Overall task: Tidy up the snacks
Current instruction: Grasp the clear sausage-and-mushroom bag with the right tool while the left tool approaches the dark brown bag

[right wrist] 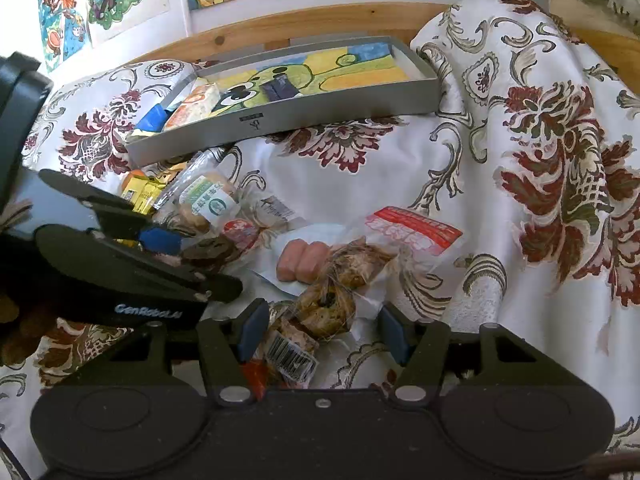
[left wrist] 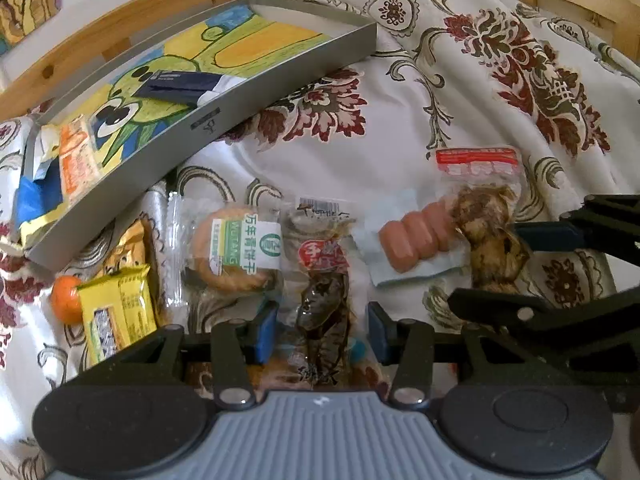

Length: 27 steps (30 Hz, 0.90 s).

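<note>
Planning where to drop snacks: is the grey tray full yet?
Not full. The grey tray holds a few packets at its left end; the rest shows bare drawing.

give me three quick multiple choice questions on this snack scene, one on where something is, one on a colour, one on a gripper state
1. Where is the dark blue packet?
A. inside the grey tray
B. on the cloth beside the sausages
C. between the left pads

2. What colour is the band across the top of the clear bag by the sausages?
A. green
B. red
C. black

3. How does the left hand-held gripper stand?
A. shut on the orange
B. open around the dark snack pack
C. shut with nothing in it

Answers:
1 A, it lies on the cartoon lining inside the grey tray.
2 B, a red printed strip tops the bag.
3 B, its blue pads sit apart on either side of the dark snack pack.
</note>
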Motion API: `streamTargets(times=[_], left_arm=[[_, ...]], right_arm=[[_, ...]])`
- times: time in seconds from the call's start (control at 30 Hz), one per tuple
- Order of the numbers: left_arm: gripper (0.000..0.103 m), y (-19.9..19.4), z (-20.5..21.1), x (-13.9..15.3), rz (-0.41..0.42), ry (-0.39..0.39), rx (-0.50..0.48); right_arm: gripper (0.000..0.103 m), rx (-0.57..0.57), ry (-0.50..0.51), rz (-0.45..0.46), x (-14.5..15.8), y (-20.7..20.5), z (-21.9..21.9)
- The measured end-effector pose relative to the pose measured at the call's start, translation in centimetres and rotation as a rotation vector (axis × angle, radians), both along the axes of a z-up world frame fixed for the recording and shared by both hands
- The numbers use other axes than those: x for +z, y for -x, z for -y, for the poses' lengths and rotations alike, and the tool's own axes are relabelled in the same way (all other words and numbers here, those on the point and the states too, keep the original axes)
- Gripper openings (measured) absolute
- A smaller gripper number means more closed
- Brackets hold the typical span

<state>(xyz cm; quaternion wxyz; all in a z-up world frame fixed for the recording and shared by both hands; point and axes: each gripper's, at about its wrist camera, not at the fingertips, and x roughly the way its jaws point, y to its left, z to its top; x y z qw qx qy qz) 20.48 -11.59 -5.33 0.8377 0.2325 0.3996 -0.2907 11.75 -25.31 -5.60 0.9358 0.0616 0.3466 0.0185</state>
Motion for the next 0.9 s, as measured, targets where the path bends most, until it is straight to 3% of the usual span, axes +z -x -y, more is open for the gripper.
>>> streamTargets(times=[0.37, 0.67, 0.9], left_arm=[[0.050, 1.9, -2.0, 0.9, -0.033, 0.031, 0.088], [0.050, 3.1, -3.0, 1.4, -0.058, 0.076, 0.148], [0.050, 4.0, -3.3, 2.1, -0.082, 0.095, 0.182]], right_arm=[[0.063, 0.020, 0.009, -0.005, -0.1, -0.5, -0.1], [0.047, 0.037, 0.000, -0.006, 0.0, -0.3, -0.4], [0.041, 0.057, -0.027, -0.026, 0.2, -0.2, -0.4]])
